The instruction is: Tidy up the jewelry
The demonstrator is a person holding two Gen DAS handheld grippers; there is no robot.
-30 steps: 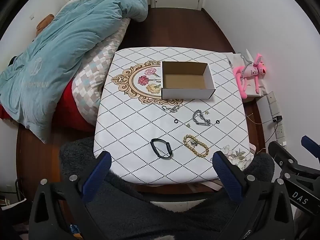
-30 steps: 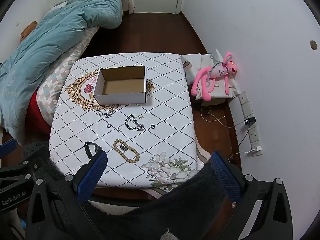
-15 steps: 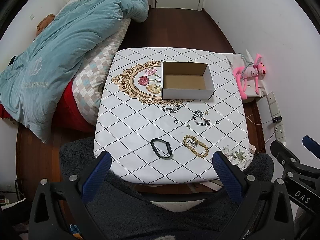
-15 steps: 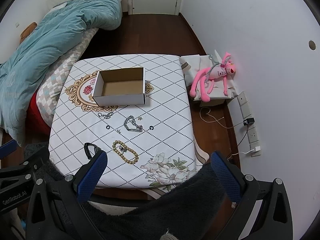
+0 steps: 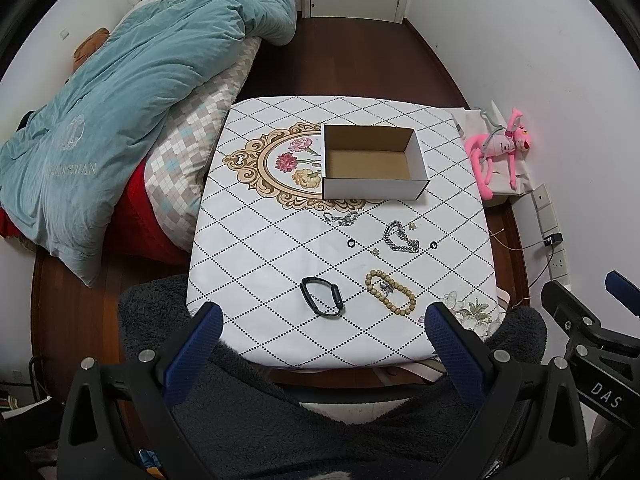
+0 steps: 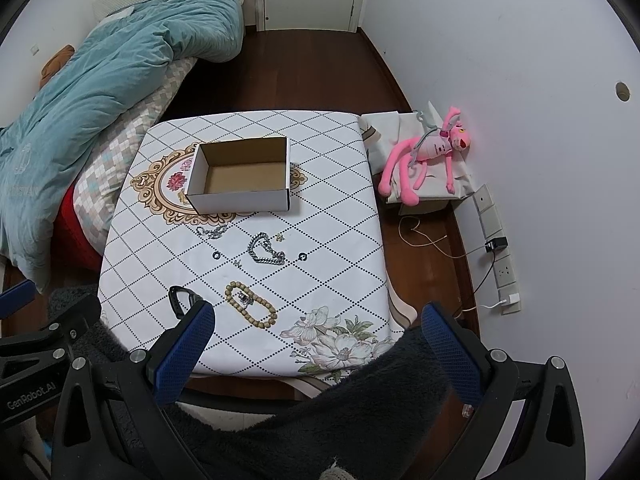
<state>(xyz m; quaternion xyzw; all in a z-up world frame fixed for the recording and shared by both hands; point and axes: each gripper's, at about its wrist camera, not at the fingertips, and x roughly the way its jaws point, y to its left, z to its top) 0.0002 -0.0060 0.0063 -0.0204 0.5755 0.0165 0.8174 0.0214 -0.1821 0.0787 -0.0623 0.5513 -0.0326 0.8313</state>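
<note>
Box: my cardboard box sits empty.
Left to do: bead bracelet, chain, black band lie on table.
Tools: left tool and right tool both released, holding nothing.

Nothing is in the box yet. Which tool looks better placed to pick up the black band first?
Likely the left tool: open, with the black band centred just ahead of its fingers. From the right tool it sits off left, partly hidden.

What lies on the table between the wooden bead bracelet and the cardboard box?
Between the bead bracelet and the cardboard box lies a silver chain bracelet, with small earrings beside it. Both wrist views show this.
</note>
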